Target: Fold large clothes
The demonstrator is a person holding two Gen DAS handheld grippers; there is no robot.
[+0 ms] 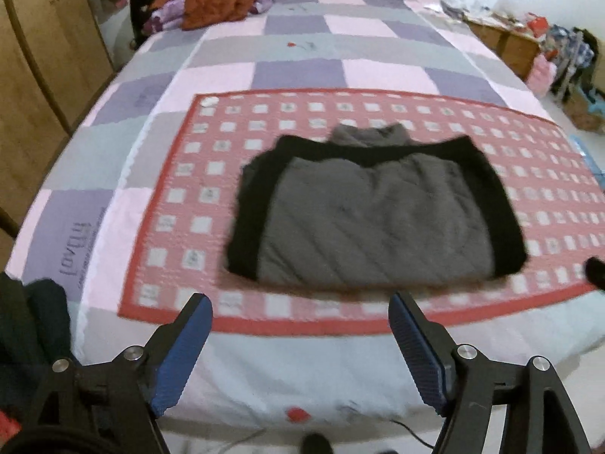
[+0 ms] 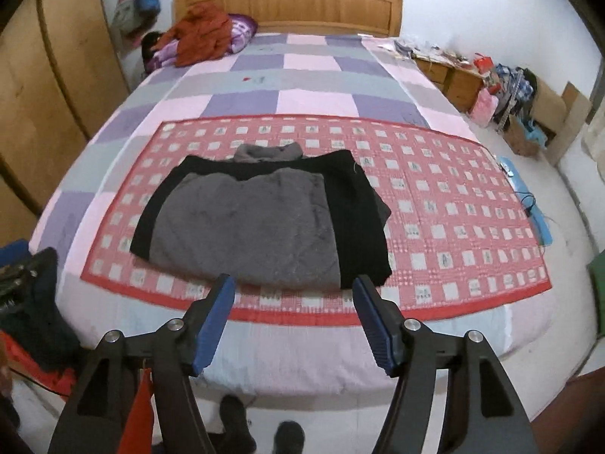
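A grey padded jacket with black sides (image 1: 374,223) lies folded into a compact rectangle on a red checked mat (image 1: 181,196) on the bed; it also shows in the right wrist view (image 2: 257,230) on the mat (image 2: 453,227). My left gripper (image 1: 300,312) is open and empty, held back above the bed's near edge, short of the jacket. My right gripper (image 2: 293,289) is open and empty, just short of the jacket's near hem. A dark tip of the right gripper shows at the left wrist view's right edge (image 1: 595,270).
A pink, purple and grey checked quilt (image 2: 314,94) covers the bed. An orange-red garment (image 2: 204,34) lies by the wooden headboard (image 2: 298,3). A wardrobe (image 2: 41,87) stands left. Dark clothes (image 2: 34,317) pile at the near left. Cluttered cabinets and boxes (image 2: 491,83) stand right.
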